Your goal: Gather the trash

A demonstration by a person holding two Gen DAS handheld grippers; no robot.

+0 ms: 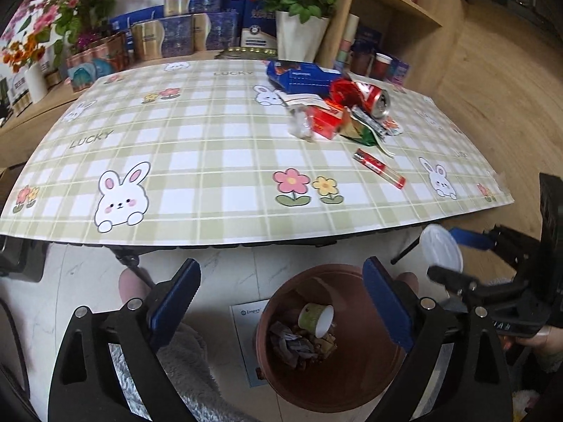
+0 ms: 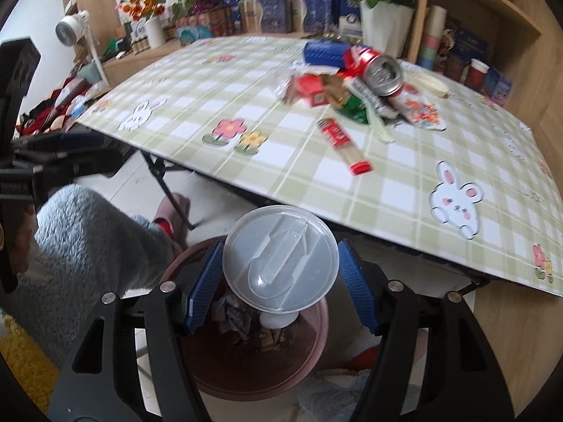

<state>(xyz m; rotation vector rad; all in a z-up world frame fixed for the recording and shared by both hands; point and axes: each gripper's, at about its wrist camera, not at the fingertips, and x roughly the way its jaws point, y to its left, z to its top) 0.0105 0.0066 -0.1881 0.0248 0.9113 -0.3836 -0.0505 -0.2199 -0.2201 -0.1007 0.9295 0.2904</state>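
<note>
Trash bin (image 2: 253, 362) sits on the floor just below the table (image 2: 246, 105) edge so your right tongs (image 2: 281, 288), pinching the clear plastic lid (image 2: 281, 263) by its rim directly above it, can drop it in, while your left tongs (image 1: 281, 302) hang wide and empty.

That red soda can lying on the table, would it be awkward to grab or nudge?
The can lies on its side, so a nudge would probably roll it. It looks opened and likely empty, so light. Thin metal may dent under the fingers.
</note>
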